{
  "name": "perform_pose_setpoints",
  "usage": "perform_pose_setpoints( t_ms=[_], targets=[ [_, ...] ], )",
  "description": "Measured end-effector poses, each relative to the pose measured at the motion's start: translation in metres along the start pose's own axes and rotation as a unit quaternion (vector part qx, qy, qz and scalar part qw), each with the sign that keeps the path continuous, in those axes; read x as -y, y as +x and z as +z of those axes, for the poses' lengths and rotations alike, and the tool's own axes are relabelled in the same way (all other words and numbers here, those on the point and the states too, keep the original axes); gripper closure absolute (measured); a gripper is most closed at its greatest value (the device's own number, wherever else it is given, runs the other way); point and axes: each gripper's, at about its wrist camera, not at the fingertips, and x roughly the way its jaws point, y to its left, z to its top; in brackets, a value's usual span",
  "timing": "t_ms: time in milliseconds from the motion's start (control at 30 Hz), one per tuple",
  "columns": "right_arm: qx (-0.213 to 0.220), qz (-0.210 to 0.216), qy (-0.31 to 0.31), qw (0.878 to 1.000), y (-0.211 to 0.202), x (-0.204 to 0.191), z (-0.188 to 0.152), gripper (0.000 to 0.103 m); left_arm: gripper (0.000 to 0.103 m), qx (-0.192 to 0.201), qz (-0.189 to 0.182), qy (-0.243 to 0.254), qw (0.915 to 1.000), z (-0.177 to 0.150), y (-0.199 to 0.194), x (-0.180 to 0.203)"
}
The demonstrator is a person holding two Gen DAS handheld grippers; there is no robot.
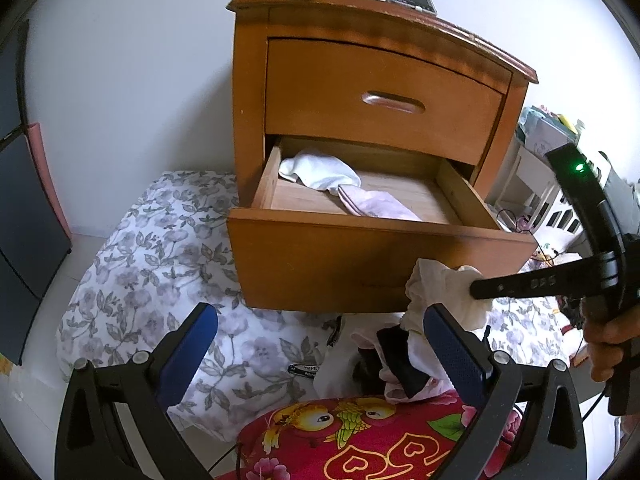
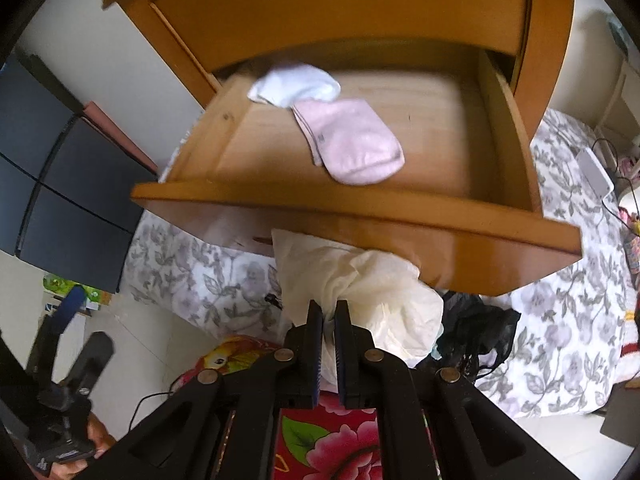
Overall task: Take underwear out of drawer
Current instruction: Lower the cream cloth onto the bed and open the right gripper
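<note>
Right gripper [image 2: 329, 312] clamped tight on cream underwear [image 2: 360, 292], hanging just below the open drawer [image 2: 360, 204] front. Left gripper [image 1: 320, 344] wide open, nothing between its pads, lower than the drawer. Inside the drawer: white and pink pieces, probably socks.

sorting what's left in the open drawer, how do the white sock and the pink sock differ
The white sock is bunched up at the drawer's back left; the pink sock lies flat, nearer the front and middle. White looks smaller as crumpled. Both rest on the drawer floor, ends overlapping.
</note>
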Motion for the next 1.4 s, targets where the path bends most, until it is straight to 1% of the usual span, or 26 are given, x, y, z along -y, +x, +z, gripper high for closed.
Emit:
perform_pose_setpoints(
  t_ms=[133,333,633,933,1067,1200,1233,1267,1300,1333,1400],
  targets=[
    [-0.02,0.005,0.017,1.0,0.02,0.01,-0.003,0.097,0.0,-0.007,0.001,-0.001,1.0,0.0,0.005,-0.001],
    [-0.046,0.001,0.036,0.998,0.046,0.022,-0.006,0.097,0.0,-0.015,0.003,-0.001,0.9999,-0.001,0.011,-0.003],
    [-0.067,0.0,0.054,0.996,0.067,0.027,-0.011,0.097,0.0,-0.022,0.004,0.0,0.9997,-0.001,0.016,-0.003],
    [-0.062,-0.002,0.056,0.996,0.064,0.025,-0.011,0.094,0.0,-0.023,0.004,0.001,0.9997,-0.002,0.018,-0.003],
    [-0.06,-0.007,0.056,0.997,0.057,0.025,-0.01,0.094,0.0,-0.023,0.004,0.0,0.9997,-0.002,0.018,-0.003],
    [-0.049,-0.009,0.051,0.997,0.044,0.022,-0.007,0.094,0.0,-0.02,0.003,0.0,0.9998,-0.003,0.016,-0.002],
    [-0.046,-0.011,0.049,0.998,0.041,0.022,-0.007,0.093,0.0,-0.019,0.003,0.0,0.9998,-0.003,0.016,-0.002],
    [-0.044,-0.013,0.047,0.998,0.037,0.02,-0.006,0.09,0.0,-0.019,0.003,0.001,0.9998,-0.003,0.015,-0.002],
    [-0.043,-0.014,0.045,0.998,0.034,0.019,-0.006,0.084,0.0,-0.018,0.003,0.001,0.9998,-0.003,0.015,-0.002],
    [-0.041,-0.015,0.042,0.998,0.031,0.018,-0.006,0.079,0.0,-0.017,0.002,0.001,0.9998,-0.002,0.013,-0.002],
    [-0.033,-0.016,0.031,0.999,0.02,0.014,-0.005,0.079,0.0,-0.016,0.003,0.0,0.9999,-0.002,0.012,-0.002]
  ],
)
